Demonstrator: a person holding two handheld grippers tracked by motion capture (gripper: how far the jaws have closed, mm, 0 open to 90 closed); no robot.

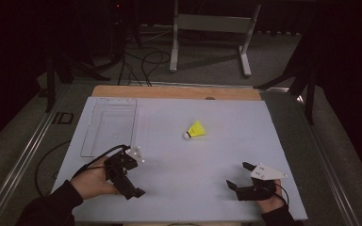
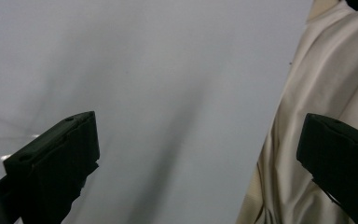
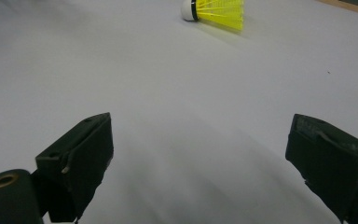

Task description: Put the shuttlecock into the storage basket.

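Both tongs wide and empty at the near edge; shuttlecock lies untouched mid-table.

We find the left tongs [image 1: 128,181] near the front left of the table [image 1: 207,160], turned toward its near edge, jaws spread wide with nothing between them. The right tongs [image 1: 239,175] rest low at the front right, jaws likewise wide, facing the shuttlecock [image 3: 214,10]. We note it lying on its side near the table's centre, well apart from both tongs. A clear tray [image 1: 108,126] sits at the far left.
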